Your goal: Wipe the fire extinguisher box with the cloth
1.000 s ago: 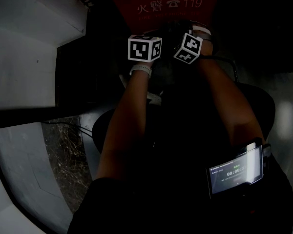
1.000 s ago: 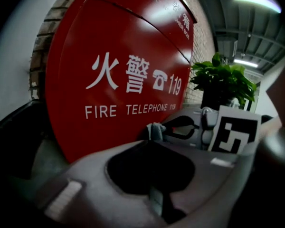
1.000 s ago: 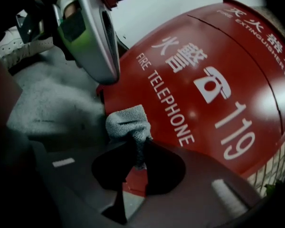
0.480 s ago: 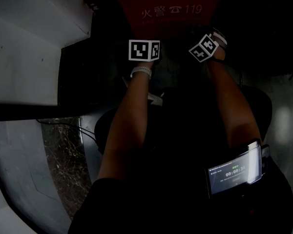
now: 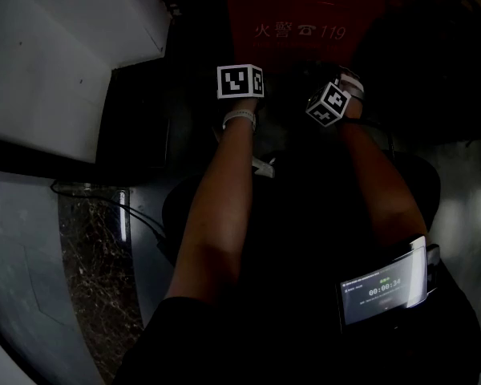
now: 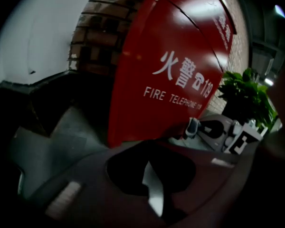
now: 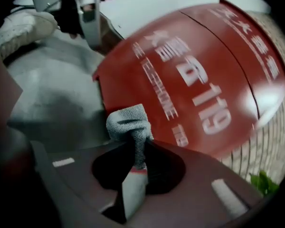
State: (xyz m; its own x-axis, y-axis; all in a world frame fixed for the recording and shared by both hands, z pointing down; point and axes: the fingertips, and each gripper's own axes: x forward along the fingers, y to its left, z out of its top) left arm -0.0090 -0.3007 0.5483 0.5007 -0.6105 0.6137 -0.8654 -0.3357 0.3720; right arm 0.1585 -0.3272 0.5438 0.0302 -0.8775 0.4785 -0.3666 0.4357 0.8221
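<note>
The right gripper point(image 7: 133, 148) is clamping its fingers point(image 7: 133, 186) tight on a grey cloth point(image 7: 128, 125), which is bunching up above the jaws in a crumpled tuft and sitting in front of the lower left edge of the red fire extinguisher box point(image 7: 204, 80); whether the cloth is touching the box cannot be told. The left gripper point(image 6: 149, 170) is keeping its jaws together with nothing between them, and it is pointing at the lower part of the same box from close by. The box is standing upright against a brick wall point(image 6: 99, 32), its glossy red front filling much of both gripper views. White writing is showing on that front: the Chinese characters 火警, a telephone symbol and the number 119, and beneath them the smaller line FIRE TELEPHONE 119. Further white characters are running along the upper part of the box, too blurred to read. In the left gripper view the right gripper, with its black and white marker cube point(image 6: 242, 141), is showing at the box's right side, and a green plant point(image 6: 244, 99) is standing behind it. In the dim head view both arms are reaching forward toward the box, and a small screen point(image 5: 381, 287) on the right forearm is glowing with digits too small to read.
</note>
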